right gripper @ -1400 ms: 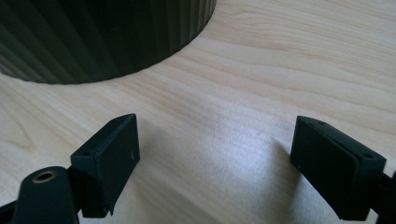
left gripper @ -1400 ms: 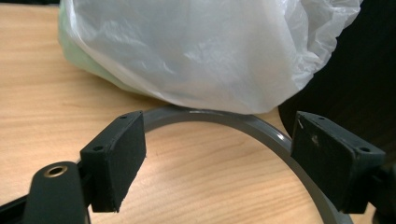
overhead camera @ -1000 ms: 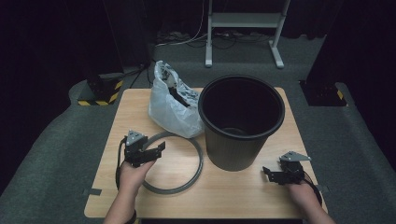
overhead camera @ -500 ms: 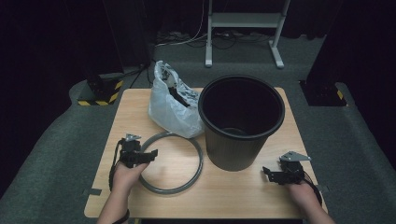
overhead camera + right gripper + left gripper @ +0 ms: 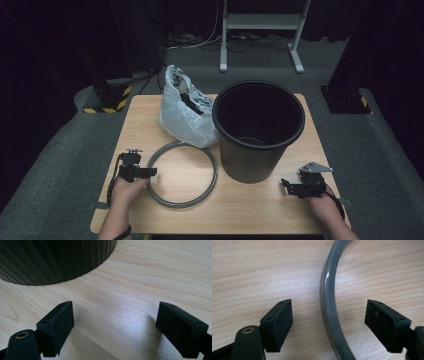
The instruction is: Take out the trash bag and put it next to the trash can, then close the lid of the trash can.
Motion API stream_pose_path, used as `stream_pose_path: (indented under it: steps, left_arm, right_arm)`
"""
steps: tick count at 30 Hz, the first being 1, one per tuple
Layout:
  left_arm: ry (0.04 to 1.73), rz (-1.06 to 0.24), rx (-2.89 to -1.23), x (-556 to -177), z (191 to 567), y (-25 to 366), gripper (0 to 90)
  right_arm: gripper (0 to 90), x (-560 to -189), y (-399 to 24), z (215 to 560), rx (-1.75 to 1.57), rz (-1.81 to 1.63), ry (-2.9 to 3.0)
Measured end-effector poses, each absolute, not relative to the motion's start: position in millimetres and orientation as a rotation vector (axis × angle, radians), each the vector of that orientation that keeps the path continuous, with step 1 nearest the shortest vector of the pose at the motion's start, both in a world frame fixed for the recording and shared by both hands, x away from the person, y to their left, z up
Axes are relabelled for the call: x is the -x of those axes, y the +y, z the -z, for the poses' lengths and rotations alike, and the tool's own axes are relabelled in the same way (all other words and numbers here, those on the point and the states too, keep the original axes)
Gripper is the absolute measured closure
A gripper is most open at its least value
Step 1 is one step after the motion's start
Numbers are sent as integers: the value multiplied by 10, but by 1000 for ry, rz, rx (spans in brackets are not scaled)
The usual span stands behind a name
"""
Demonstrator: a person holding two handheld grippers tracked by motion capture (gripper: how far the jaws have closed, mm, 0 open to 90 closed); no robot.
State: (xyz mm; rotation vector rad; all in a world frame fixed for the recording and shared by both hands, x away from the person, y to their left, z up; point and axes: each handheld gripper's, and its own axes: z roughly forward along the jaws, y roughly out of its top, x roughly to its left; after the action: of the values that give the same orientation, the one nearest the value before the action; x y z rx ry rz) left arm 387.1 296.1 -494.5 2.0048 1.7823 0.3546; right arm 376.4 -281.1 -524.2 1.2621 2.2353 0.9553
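Ring [image 5: 329, 315] lies untouched between the spread, just-narrowing left tongs [image 5: 329, 325].

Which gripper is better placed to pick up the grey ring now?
Left. The left gripper has its open jaws straddling the grey ring; the right gripper sits beyond the black bin.

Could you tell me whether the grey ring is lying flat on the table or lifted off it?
Lying flat. The grey ring rests on the table beside the black bin; the left gripper straddles its rim with open jaws, pads not touching.
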Motion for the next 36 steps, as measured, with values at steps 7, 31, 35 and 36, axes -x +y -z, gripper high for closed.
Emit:
stream_pose_path:
  steps: [7, 31, 35, 36]
  left_arm:
    - [1820, -347, -2071, -3877, 4929, 2910, 302]
    - [1803, -265, -2279, -4165, 4870, 2740, 545]
    - [1828, -199, -2337, -4268, 4848, 2713, 565]
    - [1833, -185, -2347, -4289, 4847, 2706, 566]
  right_arm:
    - [140, -3769, -2807, 5242, -1262, -953, 2236]
    - [140, -3774, -2802, 5243, -1257, -957, 2243]
    - [140, -3774, -2802, 5243, -1256, -957, 2243]
    - [139, -3774, -2801, 5242, -1256, -957, 2243]
